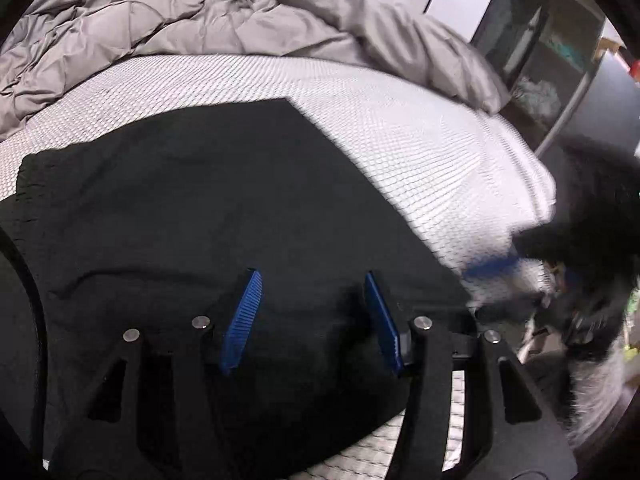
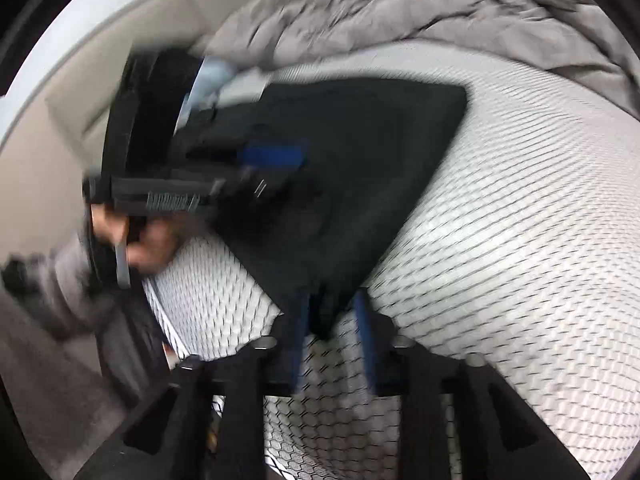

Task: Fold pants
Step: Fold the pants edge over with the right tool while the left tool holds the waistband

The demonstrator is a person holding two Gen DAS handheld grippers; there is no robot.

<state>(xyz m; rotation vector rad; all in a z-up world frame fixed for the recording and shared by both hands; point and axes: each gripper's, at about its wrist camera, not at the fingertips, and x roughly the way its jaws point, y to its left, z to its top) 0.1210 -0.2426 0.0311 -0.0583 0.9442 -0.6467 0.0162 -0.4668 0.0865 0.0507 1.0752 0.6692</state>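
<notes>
Black pants [image 1: 200, 200] lie flat on the white honeycomb-patterned mattress [image 1: 400, 120]. In the left wrist view my left gripper [image 1: 312, 274] hovers over the pants' near part. Its blue pads [image 1: 242, 320] stand well apart and nothing is pinched between them. The right wrist view is blurred by motion. There the pants [image 2: 360, 160] taper to a near corner that lies between the fingers of my right gripper [image 2: 332, 300]. Those pads [image 2: 362, 320] stand apart, with mattress showing beside the corner. A hand [image 2: 152, 240] carries the left gripper over the pants' left side.
A crumpled grey duvet [image 1: 180, 28] is piled along the far side of the mattress. Past the mattress's right edge stands a dark shelf unit [image 1: 540, 60]. In the right wrist view a beige panel [image 2: 60, 140] runs along the left.
</notes>
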